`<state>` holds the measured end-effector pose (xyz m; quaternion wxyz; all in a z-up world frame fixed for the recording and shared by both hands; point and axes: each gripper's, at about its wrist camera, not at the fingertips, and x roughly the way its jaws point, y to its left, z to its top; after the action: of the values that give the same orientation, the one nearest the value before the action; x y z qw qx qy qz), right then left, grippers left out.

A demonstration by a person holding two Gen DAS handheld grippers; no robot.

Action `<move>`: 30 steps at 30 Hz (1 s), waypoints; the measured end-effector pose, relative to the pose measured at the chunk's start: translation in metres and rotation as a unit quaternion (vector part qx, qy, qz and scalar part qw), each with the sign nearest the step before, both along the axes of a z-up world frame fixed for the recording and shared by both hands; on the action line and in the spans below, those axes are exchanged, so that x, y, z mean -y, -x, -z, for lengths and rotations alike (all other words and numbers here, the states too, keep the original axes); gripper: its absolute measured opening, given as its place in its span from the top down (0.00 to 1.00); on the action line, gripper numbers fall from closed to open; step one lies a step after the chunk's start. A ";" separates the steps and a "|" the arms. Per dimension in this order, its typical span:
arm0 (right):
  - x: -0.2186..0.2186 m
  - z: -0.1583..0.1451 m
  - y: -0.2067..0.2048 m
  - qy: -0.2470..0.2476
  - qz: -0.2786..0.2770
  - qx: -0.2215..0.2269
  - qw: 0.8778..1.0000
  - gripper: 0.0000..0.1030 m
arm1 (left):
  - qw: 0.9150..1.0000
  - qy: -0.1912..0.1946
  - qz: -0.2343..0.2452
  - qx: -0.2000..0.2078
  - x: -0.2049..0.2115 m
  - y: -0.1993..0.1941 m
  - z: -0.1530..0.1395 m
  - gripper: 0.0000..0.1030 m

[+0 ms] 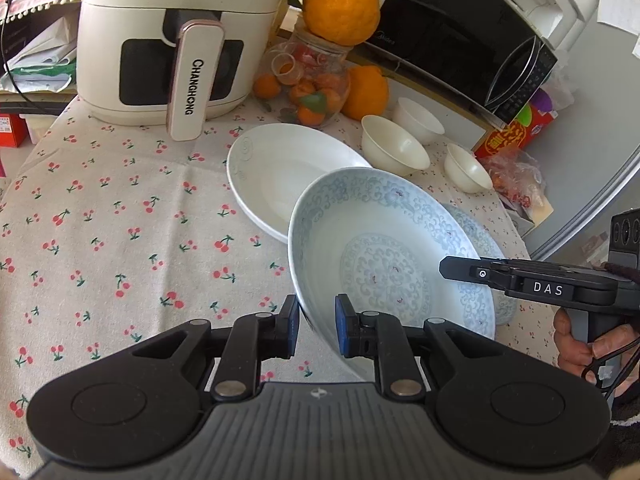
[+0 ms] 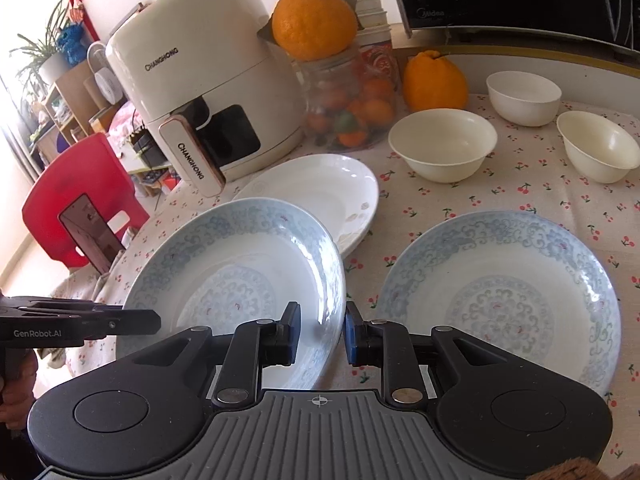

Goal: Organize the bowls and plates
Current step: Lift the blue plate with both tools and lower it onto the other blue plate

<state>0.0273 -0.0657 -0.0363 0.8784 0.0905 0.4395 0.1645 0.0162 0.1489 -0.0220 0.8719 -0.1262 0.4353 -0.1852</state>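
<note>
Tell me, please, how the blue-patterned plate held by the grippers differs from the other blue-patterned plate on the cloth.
The held plate is tilted and lifted, while the resting plate lies flat on the tablecloth. The left gripper and the right gripper both pinch the held plate's rim; nothing touches the resting plate. The held plate overlaps the plain white plate in view; the resting plate stands apart from it. Both share the same pale blue floral pattern and shape.
</note>
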 end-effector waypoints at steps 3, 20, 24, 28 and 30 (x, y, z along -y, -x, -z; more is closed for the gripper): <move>0.018 -0.005 0.000 -0.002 0.018 0.005 1.000 0.78 | 1.000 0.003 0.013 -0.001 0.015 -0.006 -0.001 0.84; 0.109 -0.002 0.015 0.009 0.118 0.003 0.993 0.78 | 0.997 -0.018 0.075 -0.004 0.103 -0.027 0.004 0.84; 0.124 0.002 0.018 0.014 0.132 -0.002 0.991 0.78 | 0.996 -0.032 0.087 -0.006 0.118 -0.029 0.009 0.84; 0.131 0.007 0.018 0.024 0.137 -0.007 0.990 0.78 | 0.994 -0.049 0.093 -0.010 0.129 -0.031 0.015 0.84; 0.133 0.010 0.018 0.031 0.137 -0.010 0.990 0.78 | 0.994 -0.055 0.092 -0.007 0.133 -0.031 0.016 0.84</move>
<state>0.0091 -0.1984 -0.0460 0.8907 0.1245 0.4364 0.0278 0.0473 0.0163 -0.0381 0.8538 -0.0386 0.4604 -0.2400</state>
